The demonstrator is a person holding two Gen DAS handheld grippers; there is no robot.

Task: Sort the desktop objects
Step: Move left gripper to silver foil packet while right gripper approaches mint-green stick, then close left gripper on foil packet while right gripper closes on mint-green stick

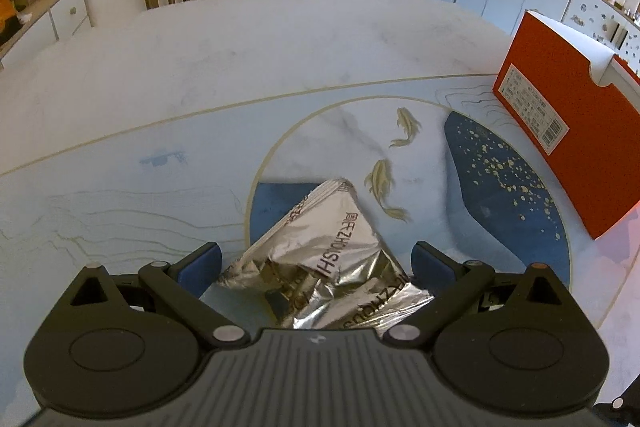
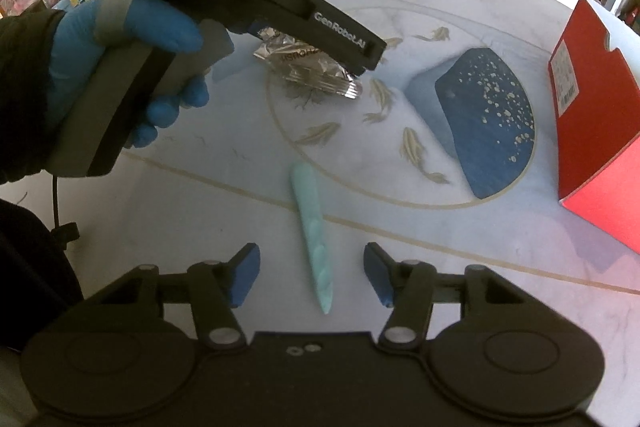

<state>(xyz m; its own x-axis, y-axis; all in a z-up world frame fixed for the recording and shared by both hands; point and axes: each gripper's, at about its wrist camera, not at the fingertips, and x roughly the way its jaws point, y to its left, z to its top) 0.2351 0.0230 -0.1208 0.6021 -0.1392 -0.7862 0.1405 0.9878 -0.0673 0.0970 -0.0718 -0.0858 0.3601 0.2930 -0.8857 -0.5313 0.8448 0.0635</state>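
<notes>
Foil packet [image 2: 308,67] lies behind comb [image 2: 314,227] (box [image 2: 596,131] right).

Pretty bright daylight in both views, and the pale desk [image 1: 280,67] nearly washes out toward the far wall. The foil packet [image 1: 320,259] throws hard glints. The red box [image 2: 600,131] casts a pinkish tint on the surface next to it. Soft shadows sit under the green stick [image 2: 314,227]. Heavy fisheye bending at the edges, dark corners, and everything's slightly soft.
</notes>
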